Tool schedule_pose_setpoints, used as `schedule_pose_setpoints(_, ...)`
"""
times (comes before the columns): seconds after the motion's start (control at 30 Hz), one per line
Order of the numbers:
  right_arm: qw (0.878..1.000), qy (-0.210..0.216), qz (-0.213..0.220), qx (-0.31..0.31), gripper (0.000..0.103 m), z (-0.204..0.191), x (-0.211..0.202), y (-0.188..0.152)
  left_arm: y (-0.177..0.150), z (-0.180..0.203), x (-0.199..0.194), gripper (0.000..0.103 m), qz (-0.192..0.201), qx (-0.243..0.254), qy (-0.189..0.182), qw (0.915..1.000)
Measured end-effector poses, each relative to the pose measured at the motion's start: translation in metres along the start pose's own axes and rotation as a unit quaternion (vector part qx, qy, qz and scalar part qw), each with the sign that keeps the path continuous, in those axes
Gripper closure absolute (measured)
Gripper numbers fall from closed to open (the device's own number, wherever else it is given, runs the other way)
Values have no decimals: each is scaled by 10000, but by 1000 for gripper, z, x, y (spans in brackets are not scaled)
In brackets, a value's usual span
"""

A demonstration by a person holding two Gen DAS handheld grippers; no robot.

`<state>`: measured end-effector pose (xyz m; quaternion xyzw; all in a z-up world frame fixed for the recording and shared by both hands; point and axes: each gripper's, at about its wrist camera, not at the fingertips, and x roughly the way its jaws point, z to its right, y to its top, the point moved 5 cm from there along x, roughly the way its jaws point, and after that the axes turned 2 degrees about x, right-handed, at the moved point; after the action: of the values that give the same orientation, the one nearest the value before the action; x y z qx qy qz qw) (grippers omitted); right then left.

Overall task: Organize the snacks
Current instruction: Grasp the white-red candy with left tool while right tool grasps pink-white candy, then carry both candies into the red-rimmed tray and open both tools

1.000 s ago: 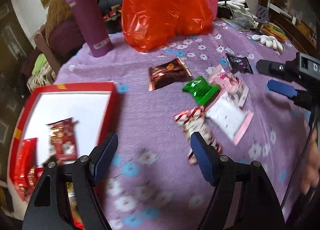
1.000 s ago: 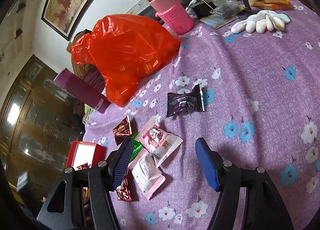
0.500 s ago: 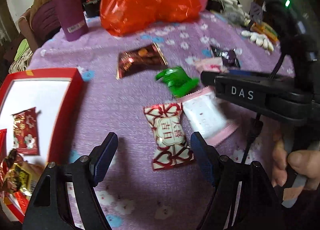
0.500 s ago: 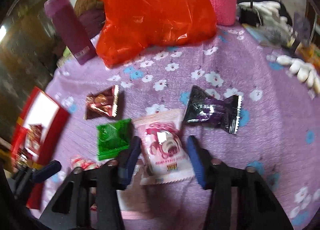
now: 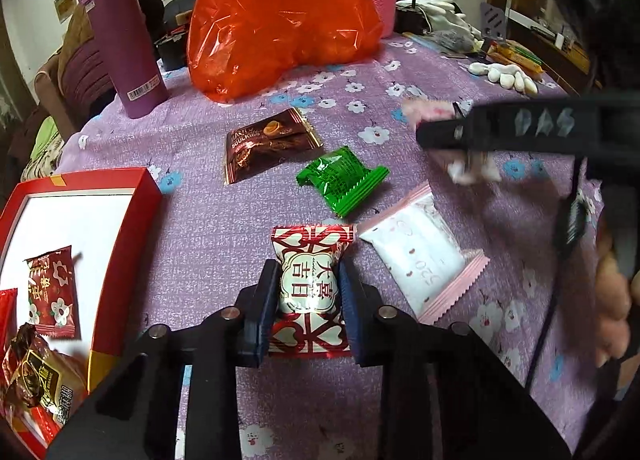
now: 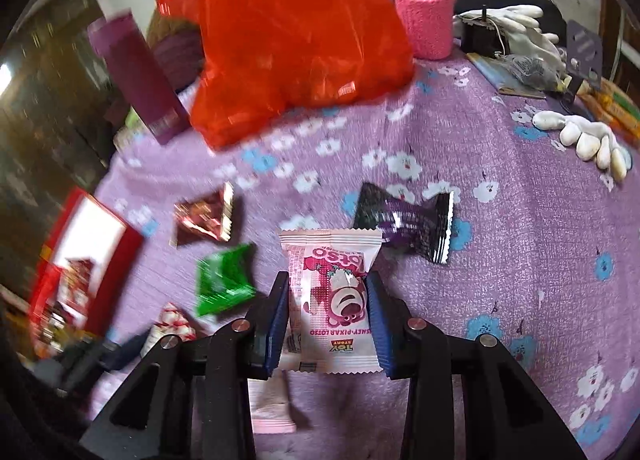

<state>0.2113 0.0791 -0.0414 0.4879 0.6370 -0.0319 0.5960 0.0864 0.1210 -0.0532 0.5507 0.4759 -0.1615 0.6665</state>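
Snacks: four lie loose on the cloth (image 5: 208,228); left gripper (image 5: 308,300) jaws clamp one, right gripper (image 6: 328,312) jaws another.

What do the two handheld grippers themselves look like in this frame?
Both the left gripper and right gripper have black angular frames with silver pivot bolts and ribbed dark-blue pads. Seen side-on, the right one carries blurred pale lettering and a black cable.

Purple tablecloth (image 5: 224,220) strewn with white and blue flowers — red-and-white heart-patterned candy (image 5: 310,288), green wrapper (image 5: 342,180), brown packet (image 5: 268,144), pink-and-white Lotso packet (image 6: 332,300), dark purple wrapper (image 6: 408,224) — orange-red bag (image 5: 276,16)
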Motion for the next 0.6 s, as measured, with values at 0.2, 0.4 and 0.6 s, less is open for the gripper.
schedule_pose_setpoints(0.2, 9983, 568, 107, 77, 65, -15, -16, 2, -10, -10, -16, 83, 110, 55, 94, 9999)
schedule_pose_setpoints(0.4, 9919, 1267, 94, 1, 66, -47, -26, -3, -17, -29, -63, 83, 603, 8, 169, 9980)
schedule_pose_setpoints(0.6, 9826, 1825, -131, -307, 66, -110, -24, -24, -30, -88, -116, 83, 1075, -296, 602, 9919)
